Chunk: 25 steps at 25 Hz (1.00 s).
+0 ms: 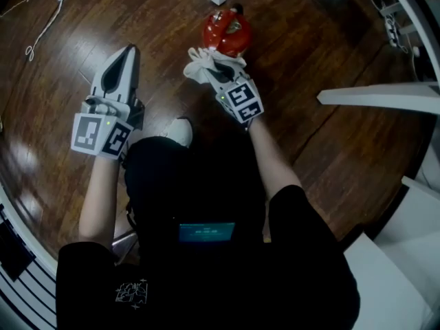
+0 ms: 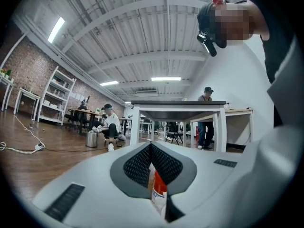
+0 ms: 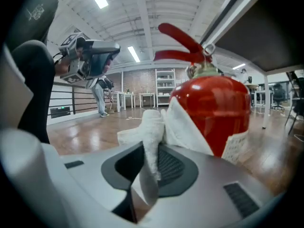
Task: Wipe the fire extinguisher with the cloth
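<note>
The right gripper [image 3: 148, 148] has its jaws closed on the cloth [image 3: 153, 125], a white bunch that stands up from between them. The cloth's far fold lies against the red body of the extinguisher [image 3: 213, 110]. The extinguisher stands upright on the wood floor [image 1: 309, 115] directly ahead of those jaws, with 2 red levers on top. A white label [image 3: 235, 148] sits low on its body, but the print is too small to read. The left gripper [image 1: 127, 52] hangs to the left, apart from the extinguisher, its jaws pressed together on nothing. Each gripper's cube bears black-and-white square markers.
</note>
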Tool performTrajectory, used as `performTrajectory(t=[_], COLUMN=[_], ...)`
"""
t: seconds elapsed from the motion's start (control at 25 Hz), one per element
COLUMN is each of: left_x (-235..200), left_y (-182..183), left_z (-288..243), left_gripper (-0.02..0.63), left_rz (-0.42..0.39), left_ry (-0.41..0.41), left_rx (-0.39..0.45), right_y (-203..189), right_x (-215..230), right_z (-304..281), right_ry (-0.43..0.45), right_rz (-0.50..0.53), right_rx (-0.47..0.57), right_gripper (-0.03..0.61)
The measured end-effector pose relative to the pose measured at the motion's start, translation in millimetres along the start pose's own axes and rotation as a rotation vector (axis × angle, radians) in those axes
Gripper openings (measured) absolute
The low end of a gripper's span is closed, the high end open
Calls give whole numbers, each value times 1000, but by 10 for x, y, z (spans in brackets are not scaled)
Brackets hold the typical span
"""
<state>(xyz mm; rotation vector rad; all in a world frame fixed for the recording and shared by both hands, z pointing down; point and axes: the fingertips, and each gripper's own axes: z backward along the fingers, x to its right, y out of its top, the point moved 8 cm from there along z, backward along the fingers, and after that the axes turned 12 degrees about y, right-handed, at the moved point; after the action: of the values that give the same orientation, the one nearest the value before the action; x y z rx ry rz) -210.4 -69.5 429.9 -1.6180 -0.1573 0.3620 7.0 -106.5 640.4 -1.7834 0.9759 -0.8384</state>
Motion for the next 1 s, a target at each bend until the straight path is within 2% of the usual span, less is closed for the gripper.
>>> performTrajectory(t=[0.28,0.48,0.6,0.84,1.0], left_x=[-13,8,31,73,134], left_y=[-29,-18,10,32,34], left_z=[80,96,90,39,-26], left_gripper=[2,2,2,2,2], left_rz=[-6,-10,-13,-14,-13], left_ry=[10,11,8,-7,-21], left_rx=[-6,-12,-4,0,7], right_y=[-516,-463,-211,565,1199], right_x=[87,132,122,168,250], right_z=[-282,1,375,1257,1684], right_ry=[66,35,17,-54,-112], right_rz=[10,-1,17,-15,28], right_rx=[-218,-197,-103,229,415], right_gripper=[94,95,94,95,95])
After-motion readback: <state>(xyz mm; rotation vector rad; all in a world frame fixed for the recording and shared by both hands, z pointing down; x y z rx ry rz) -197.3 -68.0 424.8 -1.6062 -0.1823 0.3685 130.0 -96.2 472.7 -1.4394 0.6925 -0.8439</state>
